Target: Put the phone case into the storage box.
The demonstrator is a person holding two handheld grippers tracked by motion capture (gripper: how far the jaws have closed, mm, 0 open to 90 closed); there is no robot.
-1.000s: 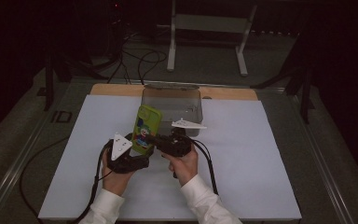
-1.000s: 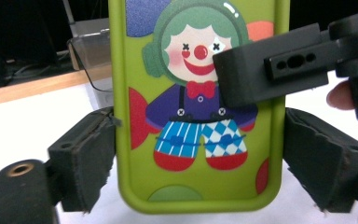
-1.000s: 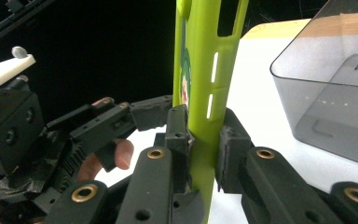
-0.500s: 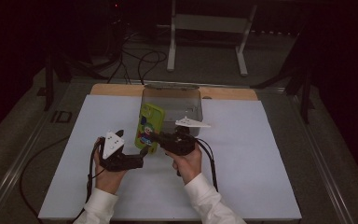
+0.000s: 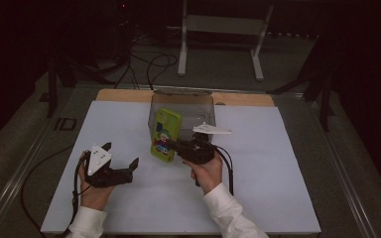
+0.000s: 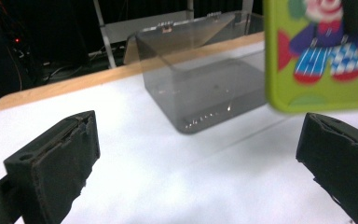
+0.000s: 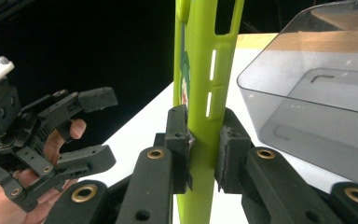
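**Phone case left to one gripper**

High view: the right gripper [image 5: 181, 147] held the green phone case [image 5: 166, 135] upright near the surface's [image 5: 278, 163] middle, before the clear bin [image 5: 182, 105]; the left gripper [image 5: 120, 159] stood apart.

Left gripper view: its jaws, having just opened, gaped wide, holding nothing.

Right gripper view: jaws pinched the case's lower edge [image 7: 205, 93]. So low a grip could let it pivot or slip out.

No readable text, label or number anywhere
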